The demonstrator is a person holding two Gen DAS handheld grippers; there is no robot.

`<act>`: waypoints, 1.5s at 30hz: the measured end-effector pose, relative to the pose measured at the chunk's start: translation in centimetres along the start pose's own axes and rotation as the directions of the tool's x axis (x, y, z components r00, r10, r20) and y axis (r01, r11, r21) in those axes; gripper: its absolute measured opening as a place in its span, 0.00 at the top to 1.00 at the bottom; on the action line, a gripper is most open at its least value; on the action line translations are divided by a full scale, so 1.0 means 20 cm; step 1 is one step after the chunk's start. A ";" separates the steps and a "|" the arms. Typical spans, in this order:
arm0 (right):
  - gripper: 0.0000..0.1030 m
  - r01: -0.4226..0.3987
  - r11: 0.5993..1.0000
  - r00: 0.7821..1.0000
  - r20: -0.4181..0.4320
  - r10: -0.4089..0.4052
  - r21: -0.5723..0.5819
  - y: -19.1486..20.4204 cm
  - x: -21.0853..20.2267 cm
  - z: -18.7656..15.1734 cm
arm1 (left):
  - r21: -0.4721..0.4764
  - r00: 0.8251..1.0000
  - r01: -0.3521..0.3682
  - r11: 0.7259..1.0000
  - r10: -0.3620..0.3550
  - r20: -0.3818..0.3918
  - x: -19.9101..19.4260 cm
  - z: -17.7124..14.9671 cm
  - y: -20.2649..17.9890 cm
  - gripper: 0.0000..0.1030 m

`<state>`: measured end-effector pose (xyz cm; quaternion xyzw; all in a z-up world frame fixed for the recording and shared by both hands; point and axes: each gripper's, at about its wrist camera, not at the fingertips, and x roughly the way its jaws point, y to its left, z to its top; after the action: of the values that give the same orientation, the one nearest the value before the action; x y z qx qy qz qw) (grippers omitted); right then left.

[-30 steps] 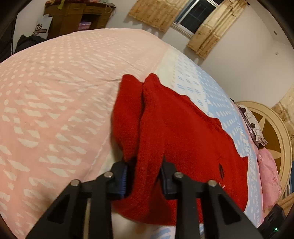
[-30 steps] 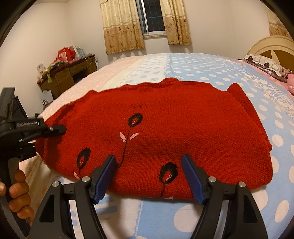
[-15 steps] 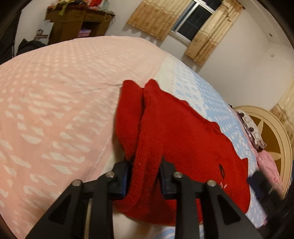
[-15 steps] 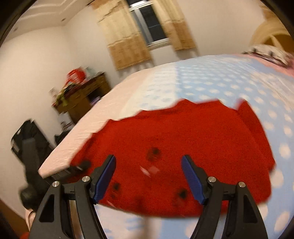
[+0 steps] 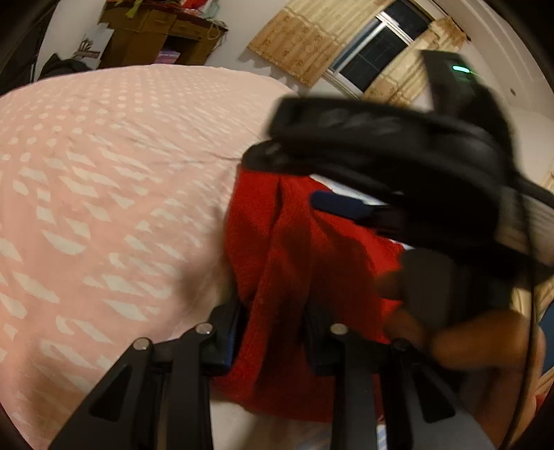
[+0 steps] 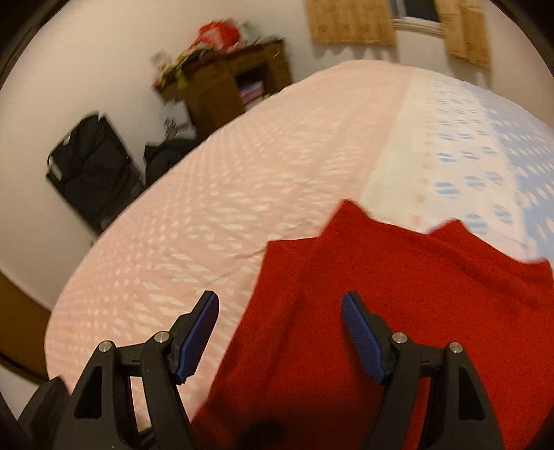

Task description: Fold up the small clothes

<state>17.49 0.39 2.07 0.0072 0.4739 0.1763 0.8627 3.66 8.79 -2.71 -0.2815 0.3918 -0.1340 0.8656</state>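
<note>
- At the bottom centre of the left wrist view, the left gripper (image 5: 273,332) is clenched on a raised fold of the red sweater (image 5: 294,249), with knit bunched between its two pads.
- At the bottom of the right wrist view, the right gripper (image 6: 280,332) has its jaws spread wide, with nothing between the blue pads (image 6: 360,332); the left pad sits over pink bedding, the right pad over the red sweater (image 6: 398,297).
- The sweater lies on the bed, filling the lower right of the right wrist view, its far edge showing pointed corners near the seam where pink meets blue.
- In the left wrist view, the right gripper (image 5: 346,207) is a blurred black shape crossing the upper right, one blue pad above the sweater; a hand (image 5: 477,342) grips its handle at the lower right.
- The bedspread (image 6: 277,166) is pink with pale dashes across the left and centre, blue with dots at the upper right.
- Farther back, a wooden desk (image 6: 225,79) piled with clutter stands at the upper centre, a black bag (image 6: 90,166) at the left, and curtains (image 6: 349,20) with a window along the top.
</note>
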 end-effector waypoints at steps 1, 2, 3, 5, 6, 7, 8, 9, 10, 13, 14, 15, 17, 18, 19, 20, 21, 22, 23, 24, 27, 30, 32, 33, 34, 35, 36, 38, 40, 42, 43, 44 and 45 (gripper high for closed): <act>0.28 0.024 0.999 0.999 -0.026 -0.025 -0.031 0.01 0.05 0.01 | -0.007 1.000 0.002 1.000 -0.002 -0.002 0.00 0.00 0.01 0.69; 0.28 0.051 0.997 0.997 -0.049 -0.054 -0.052 0.02 0.10 0.02 | -0.001 1.000 0.000 1.000 0.000 -0.002 0.00 0.00 0.00 0.69; 0.28 0.051 0.997 0.997 -0.055 -0.054 -0.056 0.01 0.13 0.02 | 0.007 1.000 -0.004 1.000 0.004 0.001 0.00 0.00 0.00 0.68; 0.28 0.049 0.995 0.998 -0.036 -0.053 -0.090 0.01 0.14 0.04 | 0.013 1.000 -0.007 1.000 0.007 0.005 0.00 -0.01 -0.01 0.67; 0.28 0.058 0.992 0.997 -0.040 -0.063 -0.111 0.01 0.14 0.04 | 0.011 1.000 -0.004 1.000 0.004 0.006 0.00 -0.01 -0.01 0.67; 0.28 0.084 0.984 0.995 -0.047 -0.093 -0.157 0.03 0.16 0.03 | 0.009 1.000 -0.002 1.000 0.002 0.007 0.00 -0.01 -0.01 0.67; 0.28 0.100 0.978 0.993 -0.047 -0.111 -0.183 0.05 0.17 0.03 | 0.010 1.000 -0.003 1.000 0.002 0.007 0.00 -0.01 -0.01 0.67; 0.28 0.110 0.974 0.992 -0.045 -0.121 -0.199 0.06 0.17 0.03 | 0.012 1.000 -0.004 1.000 0.004 0.008 0.00 -0.01 -0.02 0.67; 0.33 0.122 0.969 0.990 -0.043 -0.134 -0.213 0.06 0.18 0.02 | 0.013 1.000 -0.005 1.000 0.005 0.008 0.00 -0.01 -0.02 0.68; 0.75 0.182 0.961 0.981 -0.029 -0.192 -0.210 0.02 0.15 0.03 | 0.022 1.000 -0.003 1.000 0.003 0.000 0.01 0.00 -0.03 0.72; 0.79 0.156 0.972 0.986 -0.032 -0.164 -0.174 -0.02 0.12 0.04 | 0.035 1.000 -0.009 0.999 0.009 -0.006 0.01 0.00 -0.05 0.73; 0.82 0.123 0.983 0.991 -0.030 -0.128 -0.137 -0.06 0.10 0.03 | 0.047 1.000 -0.014 0.999 0.015 -0.011 0.01 0.00 -0.06 0.74; 0.83 0.065 0.996 0.998 -0.013 -0.066 -0.058 -0.13 0.05 0.01 | 0.091 0.999 -0.036 0.995 0.037 -0.007 -0.01 0.00 -0.11 0.76; 0.83 0.031 0.999 1.000 -0.001 -0.031 -0.011 -0.17 0.03 0.01 | 0.114 0.999 -0.048 0.992 0.049 0.000 -0.01 0.01 -0.14 0.76; 0.83 -0.016 0.999 1.000 0.018 0.015 0.045 -0.21 0.00 0.01 | 0.149 0.998 -0.067 0.987 0.066 0.012 -0.02 0.01 -0.18 0.77; 0.83 -0.042 0.996 0.999 0.034 0.039 0.073 -0.24 -0.03 0.00 | 0.188 0.997 -0.077 0.979 0.073 0.027 -0.05 0.00 -0.22 0.77; 0.84 -0.069 0.993 0.996 0.056 0.063 0.098 -0.27 -0.06 0.00 | 0.201 0.997 -0.077 0.977 0.072 0.033 -0.06 0.00 -0.25 0.77; 0.84 -0.097 0.987 0.993 0.086 0.086 0.125 -0.31 -0.12 0.00 | 0.218 0.997 -0.074 0.973 0.067 0.040 -0.08 0.00 -0.28 0.77; 0.84 -0.120 0.982 0.988 0.111 0.104 0.145 -0.35 -0.18 0.00 | 0.245 0.997 -0.071 0.967 0.062 0.047 -0.10 0.01 -0.33 0.77; 0.84 -0.136 0.978 0.985 0.129 0.116 0.156 -0.36 -0.21 -0.01 | 0.273 0.997 -0.069 0.959 0.057 0.052 -0.11 0.01 -0.37 0.77; 0.84 -0.186 0.961 0.969 0.201 0.145 0.204 -0.50 -0.41 -0.02 | 0.360 0.997 -0.051 0.932 0.027 0.072 -0.16 0.01 -0.52 0.77; 0.84 -0.211 0.950 0.957 0.249 0.152 0.229 -0.63 -0.59 -0.07 | 0.436 0.998 -0.022 0.899 -0.009 0.070 -0.19 -0.02 -0.65 0.77; 0.84 -0.188 0.955 0.955 0.269 0.124 0.229 -0.71 -0.73 -0.11 | 0.493 0.998 0.006 0.870 -0.033 0.045 -0.17 -0.08 -0.78 0.77; 0.84 -0.170 0.959 0.957 0.269 0.107 0.225 -0.74 -0.78 -0.13 | 0.515 0.999 0.019 0.857 -0.043 0.034 -0.17 -0.11 -0.84 0.77; 0.84 -0.130 0.968 0.962 0.264 0.071 0.214 -0.79 -0.86 -0.17 | 0.535 0.998 0.033 0.844 -0.054 0.024 -0.16 -0.14 -0.88 0.77; 0.84 -0.102 0.973 0.964 0.261 0.045 0.209 -0.83 -0.91 -0.19 | 0.550 0.998 0.044 0.834 -0.063 0.015 -0.15 -0.16 -0.92 0.77; 0.84 -0.090 0.974 0.965 0.260 0.033 0.210 -0.88 -0.95 -0.22 | 0.565 0.997 0.055 0.823 -0.071 0.006 -0.14 -0.19 -0.94 0.77; 0.84 -0.048 0.972 0.967 0.255 -0.012 0.229 -1.00 -1.04 -0.31 | 0.598 0.996 0.080 0.797 -0.085 -0.020 -0.11 -0.28 -1.06 0.77; 0.84 -0.027 0.966 0.965 0.258 -0.042 0.256 -1.10 -1.10 -0.39 | 0.625 0.996 0.088 0.776 -0.080 -0.041 -0.08 -0.33 -1.11 0.77; 0.84 -0.019 0.956 0.963 0.263 -0.061 0.292 -1.20 -1.13 -0.46 | 0.658 0.995 0.099 0.746 -0.072 -0.068 -0.03 -0.42 -1.18 0.77; 0.84 -0.014 0.951 0.962 0.264 -0.071 0.308 -1.25 -1.14 -0.51 | 0.665 0.995 0.102 0.740 -0.071 -0.074 -0.02 -0.43 -1.19 0.77; 0.85 -0.007 0.949 0.962 0.263 -0.080 0.316 -1.29 -1.14 -0.54 | 0.674 0.994 0.106 0.731 -0.067 -0.084 0.00 -0.46 -1.21 0.77; 0.85 0.004 0.947 0.962 0.259 -0.091 0.320 -1.31 -1.14 -0.57 | 0.679 0.994 0.108 0.726 -0.062 -0.092 0.01 -0.48 -1.23 0.77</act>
<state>4.86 -33.11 9.70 0.1581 0.3738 0.0743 0.9109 -3.84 -14.79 6.61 0.0429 0.3289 -0.3167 0.8886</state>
